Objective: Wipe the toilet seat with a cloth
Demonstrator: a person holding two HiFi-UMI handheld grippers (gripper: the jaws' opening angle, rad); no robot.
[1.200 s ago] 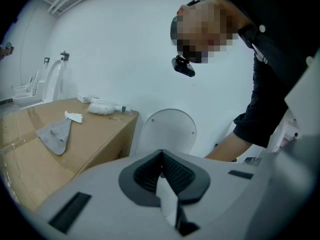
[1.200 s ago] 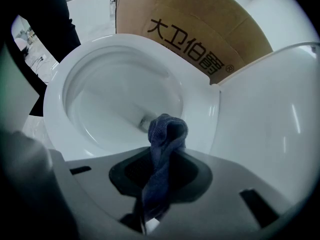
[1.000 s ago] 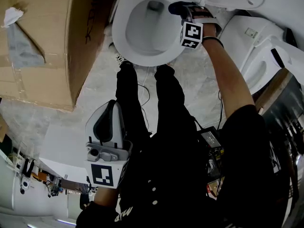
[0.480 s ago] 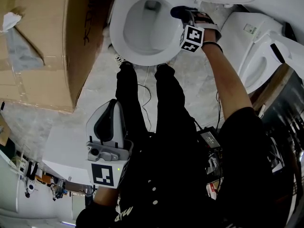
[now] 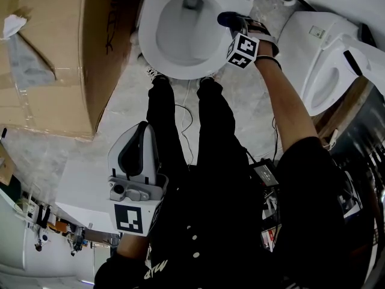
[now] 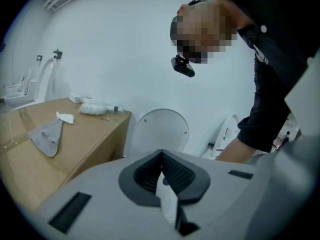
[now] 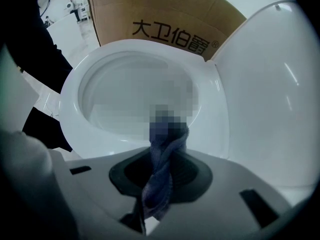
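Observation:
A white toilet [image 5: 151, 47] stands at the top of the head view with its lid [image 7: 270, 84] raised. My right gripper [image 5: 232, 21] is shut on a dark blue cloth [image 5: 226, 18], which it presses onto the right side of the seat rim [image 7: 70, 109]. In the right gripper view the twisted cloth [image 7: 161, 171] hangs between the pads of my right gripper [image 7: 162, 154]. My left gripper [image 5: 139, 131] is held low by my leg, far from the toilet. In the left gripper view this left gripper [image 6: 161, 156] is shut with nothing in it.
A big cardboard box [image 5: 60, 53] stands left of the toilet with a grey cloth [image 5: 24, 53] and a paper scrap on it. A second toilet [image 5: 325, 65] sits at the right. Cables and a black device [image 5: 264, 173] lie on the floor by my legs.
My right gripper has drawn the cloth a little toward the front along the right side of the seat. The left gripper has hardly moved.

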